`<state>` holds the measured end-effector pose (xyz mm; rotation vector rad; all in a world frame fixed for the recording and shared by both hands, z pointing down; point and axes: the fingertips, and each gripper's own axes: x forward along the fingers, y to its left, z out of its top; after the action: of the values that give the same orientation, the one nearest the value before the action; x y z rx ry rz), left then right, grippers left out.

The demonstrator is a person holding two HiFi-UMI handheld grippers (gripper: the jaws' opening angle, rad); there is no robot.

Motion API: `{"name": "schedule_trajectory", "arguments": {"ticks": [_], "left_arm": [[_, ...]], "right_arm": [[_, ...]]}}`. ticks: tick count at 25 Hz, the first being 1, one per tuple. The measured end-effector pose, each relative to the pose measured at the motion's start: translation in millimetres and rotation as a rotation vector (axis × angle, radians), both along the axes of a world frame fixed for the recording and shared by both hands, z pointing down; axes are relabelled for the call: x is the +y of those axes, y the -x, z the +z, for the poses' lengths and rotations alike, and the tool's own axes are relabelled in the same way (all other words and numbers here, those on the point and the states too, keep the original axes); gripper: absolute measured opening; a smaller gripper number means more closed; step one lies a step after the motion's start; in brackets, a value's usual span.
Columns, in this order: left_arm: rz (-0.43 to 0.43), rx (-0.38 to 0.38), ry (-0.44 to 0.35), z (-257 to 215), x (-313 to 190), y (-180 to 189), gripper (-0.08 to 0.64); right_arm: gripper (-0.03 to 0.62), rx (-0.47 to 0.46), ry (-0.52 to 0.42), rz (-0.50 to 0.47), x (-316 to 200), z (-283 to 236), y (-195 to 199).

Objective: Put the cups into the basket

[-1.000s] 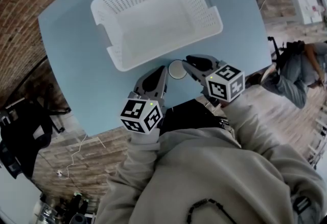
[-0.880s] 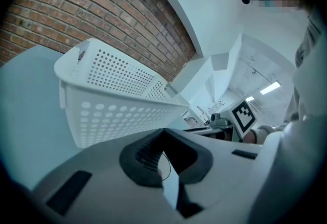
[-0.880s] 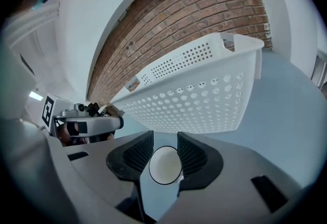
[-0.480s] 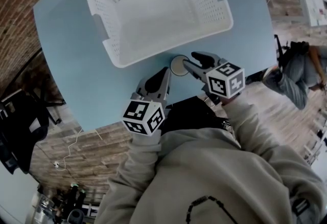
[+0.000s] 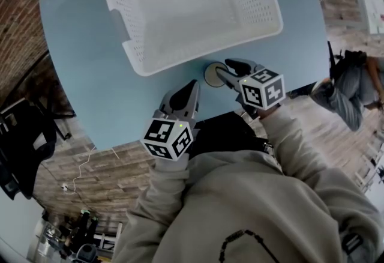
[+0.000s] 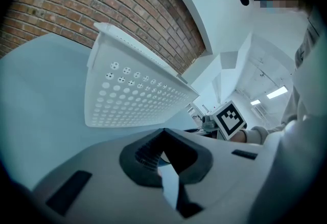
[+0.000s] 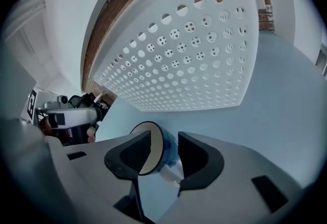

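A blue cup (image 5: 212, 74) with a cream inside stands upright on the light blue table (image 5: 84, 63), just in front of the white perforated basket (image 5: 174, 62). My right gripper (image 5: 221, 71) reaches it from the right. Its jaws have just been opening and stand wide, one on each side of the cup (image 7: 152, 152), with no clear press on it. My left gripper (image 5: 192, 86) hovers a little left of the cup, its tips together and nothing held. In the left gripper view the tips (image 6: 163, 133) meet, with the basket (image 6: 138, 100) ahead.
The basket (image 7: 189, 64) is empty. The table's near edge runs just under both grippers. A seated person (image 5: 354, 81) is off the table's right side, and dark furniture (image 5: 24, 148) stands at the left on the wooden floor.
My right gripper has come down onto the cup and its jaws have spread around it. The left gripper has sunk slightly.
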<state>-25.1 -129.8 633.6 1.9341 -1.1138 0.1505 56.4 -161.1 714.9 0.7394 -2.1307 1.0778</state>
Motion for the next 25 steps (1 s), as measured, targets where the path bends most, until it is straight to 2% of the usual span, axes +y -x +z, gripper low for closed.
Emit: {"name": "schedule_trajectory", "arguments": {"ticks": [5, 8, 14, 21, 25], "left_arm": [[0.019, 0.003, -0.014, 1, 3, -5, -0.005], [0.025, 0.008, -0.012, 1, 6, -7, -0.005], [0.023, 0.004, -0.015, -2, 0, 1, -0.005], [0.020, 0.015, -0.002, 4, 1, 3, -0.005], [0.034, -0.009, -0.031, -6, -7, 6, -0.005]], "right_arm": [[0.166, 0.061, 0.019, -0.038, 5, 14, -3], [0.109, 0.106, -0.002, -0.061, 5, 16, -2], [0.046, 0.222, -0.060, -0.147, 3, 19, -5], [0.044, 0.226, -0.039, -0.160, 2, 21, -4], [0.044, 0.206, -0.039, -0.183, 4, 13, 3]]}}
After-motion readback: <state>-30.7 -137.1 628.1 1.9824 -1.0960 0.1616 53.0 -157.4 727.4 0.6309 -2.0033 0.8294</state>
